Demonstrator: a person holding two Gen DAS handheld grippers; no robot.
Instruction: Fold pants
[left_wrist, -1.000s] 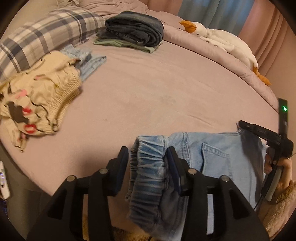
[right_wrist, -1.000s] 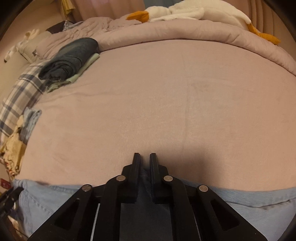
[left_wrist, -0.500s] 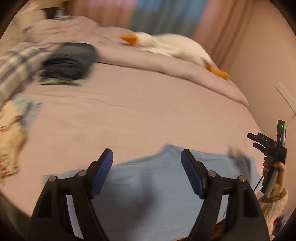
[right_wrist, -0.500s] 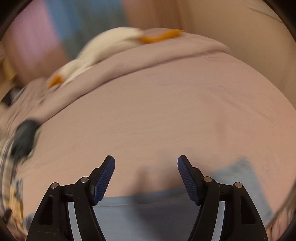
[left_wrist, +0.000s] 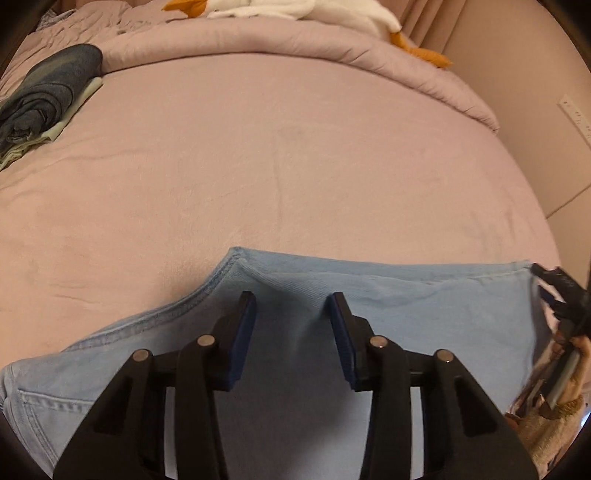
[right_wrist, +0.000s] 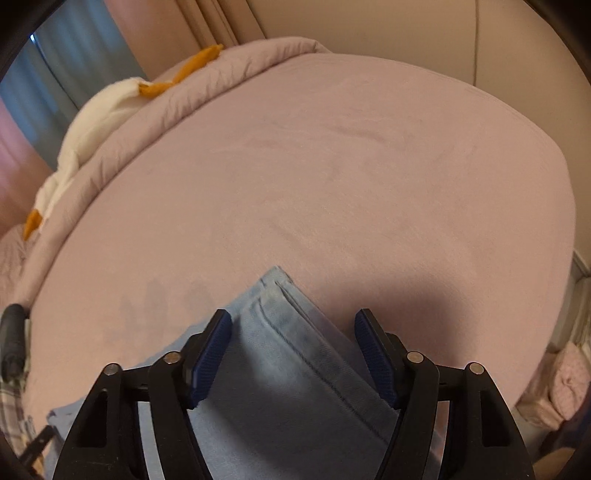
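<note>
Left wrist: pants (left_wrist: 388, 306) flat beneath parted left tongs (left_wrist: 291, 310).

Light blue denim pants (left_wrist: 388, 306) lie flat on the bed, directly beneath the parted fingers of the left hand-held gripper (left_wrist: 291, 332). The hem end (right_wrist: 280, 295) extends between the right hand-held gripper's (right_wrist: 291, 350) fingers.

Left gripper (left_wrist: 291, 312) and right gripper (right_wrist: 293, 328) gape apart.

You see light blue denim pants (left_wrist: 388, 295) on a dusty pink bed (left_wrist: 295, 147), a white plush goose (left_wrist: 303, 9) with orange beak and feet, and dark blue folded clothes (left_wrist: 44, 88) atop pale green.
</note>
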